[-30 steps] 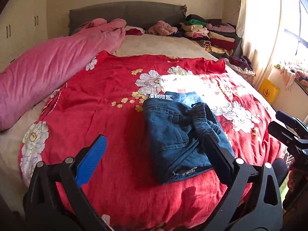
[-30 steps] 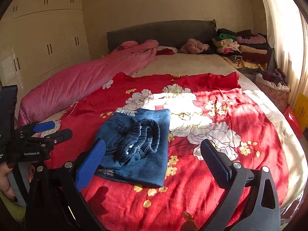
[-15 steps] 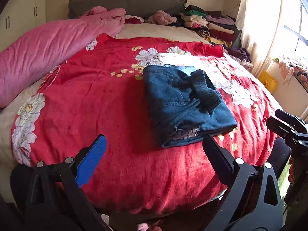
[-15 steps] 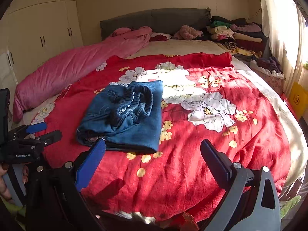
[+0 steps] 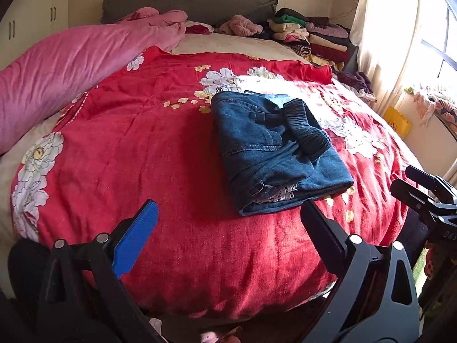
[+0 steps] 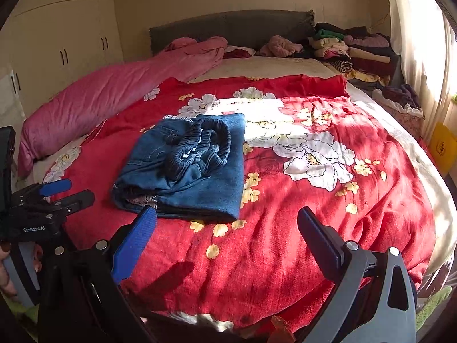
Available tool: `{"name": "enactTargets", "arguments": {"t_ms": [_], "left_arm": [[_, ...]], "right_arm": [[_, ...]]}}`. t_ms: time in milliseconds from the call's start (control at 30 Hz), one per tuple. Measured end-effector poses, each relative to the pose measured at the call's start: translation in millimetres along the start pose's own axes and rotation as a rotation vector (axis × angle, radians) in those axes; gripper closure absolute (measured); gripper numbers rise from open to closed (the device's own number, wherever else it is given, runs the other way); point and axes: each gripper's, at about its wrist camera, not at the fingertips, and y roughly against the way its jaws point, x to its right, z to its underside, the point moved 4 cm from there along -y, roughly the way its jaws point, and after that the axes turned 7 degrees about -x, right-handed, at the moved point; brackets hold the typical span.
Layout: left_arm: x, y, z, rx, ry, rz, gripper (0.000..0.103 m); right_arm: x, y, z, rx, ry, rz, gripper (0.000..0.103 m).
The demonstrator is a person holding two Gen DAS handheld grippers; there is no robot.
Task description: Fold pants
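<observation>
folded pants (image 5: 274, 151) lie on the bedspread (image 5: 142, 143) (mid-bed); rolled quilt (image 5: 71, 65) to their left.

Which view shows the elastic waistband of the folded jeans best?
The right wrist view: the waistband lies open toward the camera, its gathered loop and pale lining visible on the jeans. The left wrist view shows it only side-on, as a dark ridge.

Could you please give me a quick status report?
Left gripper and right gripper open, empty. Blue denim pants folded on red floral bedspread. Nothing in the way.
</observation>
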Motion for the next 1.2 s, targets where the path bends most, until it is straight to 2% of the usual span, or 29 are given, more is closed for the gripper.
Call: {"name": "enactTargets", "arguments": {"t_ms": [1200], "left_arm": [[-4.9, 4.4, -2.3, 0.004, 0.012, -0.035, 0.010]], "right_arm": [[-5.4, 4.8, -2.5, -0.001, -0.005, 0.007, 0.005]]}}
